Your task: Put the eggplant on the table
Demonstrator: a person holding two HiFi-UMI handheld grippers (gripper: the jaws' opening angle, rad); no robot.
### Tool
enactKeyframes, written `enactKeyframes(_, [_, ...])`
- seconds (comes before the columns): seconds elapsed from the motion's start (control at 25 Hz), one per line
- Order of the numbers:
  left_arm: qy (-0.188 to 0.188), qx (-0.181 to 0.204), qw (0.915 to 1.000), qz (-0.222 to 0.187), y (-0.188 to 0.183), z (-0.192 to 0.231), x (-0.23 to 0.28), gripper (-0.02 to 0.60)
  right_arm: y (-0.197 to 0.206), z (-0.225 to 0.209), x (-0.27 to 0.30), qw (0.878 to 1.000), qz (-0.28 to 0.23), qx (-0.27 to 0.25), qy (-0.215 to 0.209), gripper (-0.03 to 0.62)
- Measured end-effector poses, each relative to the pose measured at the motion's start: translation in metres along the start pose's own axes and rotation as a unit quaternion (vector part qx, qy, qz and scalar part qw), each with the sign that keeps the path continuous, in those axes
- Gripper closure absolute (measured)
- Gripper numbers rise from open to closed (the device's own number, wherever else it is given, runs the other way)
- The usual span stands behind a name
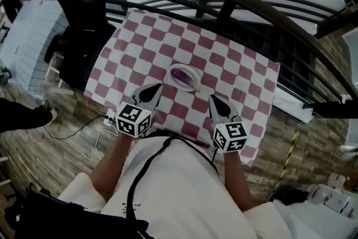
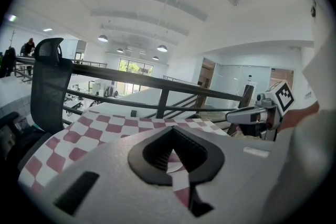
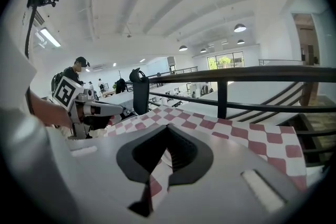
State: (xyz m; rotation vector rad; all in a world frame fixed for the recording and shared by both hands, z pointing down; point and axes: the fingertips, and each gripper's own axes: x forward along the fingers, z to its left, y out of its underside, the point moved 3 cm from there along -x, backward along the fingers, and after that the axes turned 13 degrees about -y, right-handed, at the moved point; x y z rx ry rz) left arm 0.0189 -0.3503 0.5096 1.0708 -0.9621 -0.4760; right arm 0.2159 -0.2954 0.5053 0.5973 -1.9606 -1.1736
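The eggplant (image 1: 183,76) is a small, glossy, dark purple one, whole and elongated. It lies on its side in a shallow white oval plate (image 1: 173,70), slanted across it so that one end points toward the table's far left corner and the other toward its near right corner. The plate sits about midway between the left and right edges of the table (image 1: 235,73), which is covered with a red-and-white checkered cloth, and well clear of every edge.

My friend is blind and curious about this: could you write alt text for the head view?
A purple eggplant lies on a white plate on a red-and-white checkered table. Nearer the camera, a person holds the left gripper and right gripper over the table's near edge, both closed and empty.
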Motion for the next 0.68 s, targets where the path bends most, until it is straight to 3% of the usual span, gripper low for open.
enactKeyframes(0.68, [-0.002,0.002,1.0000,-0.009,-0.002,-0.018,-0.009,0.577,0.002,0.002,-0.017,1.000,-0.005,-0.008,0.000,0.588])
